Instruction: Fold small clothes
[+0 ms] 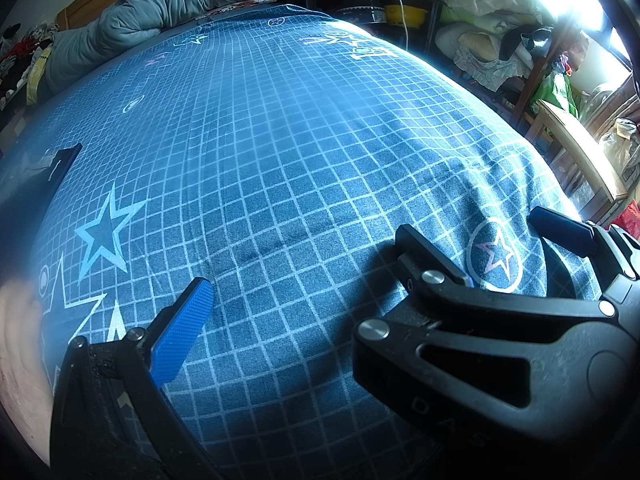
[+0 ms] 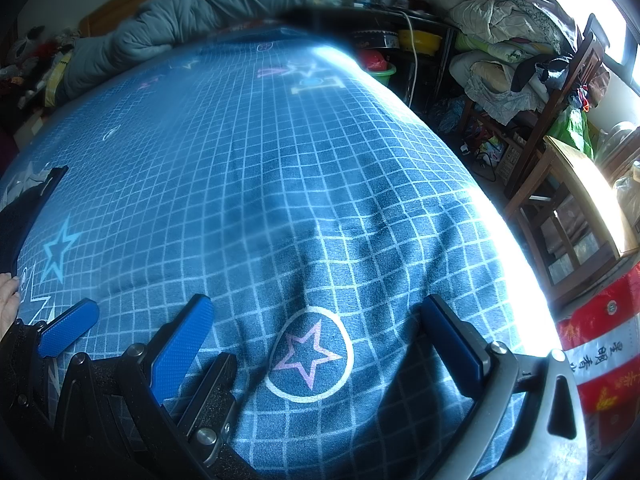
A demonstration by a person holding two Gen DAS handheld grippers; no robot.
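Scene: I am running both claws low over a bed sheet (image 2: 280, 160), blue with a white grid and stars. A grey quilt (image 1: 160, 4) is bunched at 11 o'clock.

Right gripper (image 2: 318, 304): spread wide and pinching nothing. Its blue pads frame a circled star print (image 2: 308, 354) at 6 o'clock in its own view.

Left gripper (image 1: 320, 296): one blue finger (image 1: 184, 332) stands far out at 7 o'clock with nothing against it. Its mate is hidden behind the right claw's body, so I read it as spread too, and empty.

Garment: the only candidate I see is a dark garment (image 2: 24, 216) lying on the sheet at 9 o'clock, cut off by the frame edge. It is well apart from both claws. I cannot tell its kind, or whether it is folded.

Hand: a person's hand (image 2: 8, 296) shows at 8 o'clock, just below that cloth.

Progress: nothing is gripped and no fold is visibly under way. In my judgement this is a pause between pieces, or a start.

Left to do: by my reckoning, reach toward 9 o'clock, take an edge, and fold.
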